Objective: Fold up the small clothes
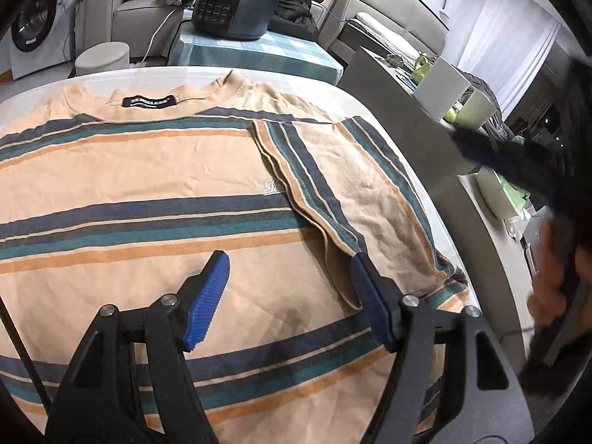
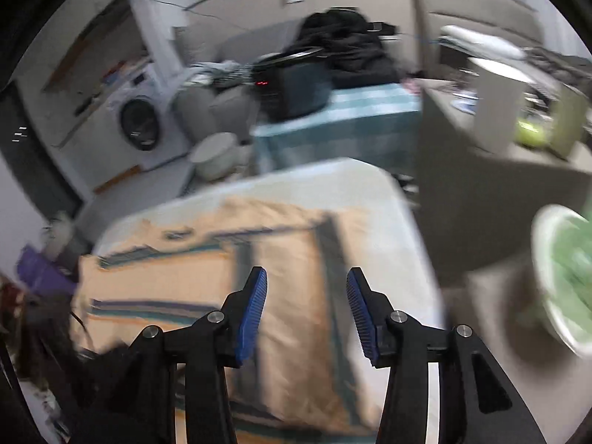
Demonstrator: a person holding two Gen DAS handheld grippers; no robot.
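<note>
Your left gripper point(image 1: 288, 270) and right gripper point(image 2: 306, 285) both gape empty above the shirt point(image 1: 148, 185), its sleeve point(image 1: 355, 192) folded in, likely freed to regrip.

The striped shirt point(image 1: 155, 192) lies flat, so passage above it is unobstructed. Beyond the white table point(image 1: 155, 71), room is taken by a dark cooker point(image 1: 236, 5); the right side seems crowded by a grey counter point(image 1: 414, 111).
</note>
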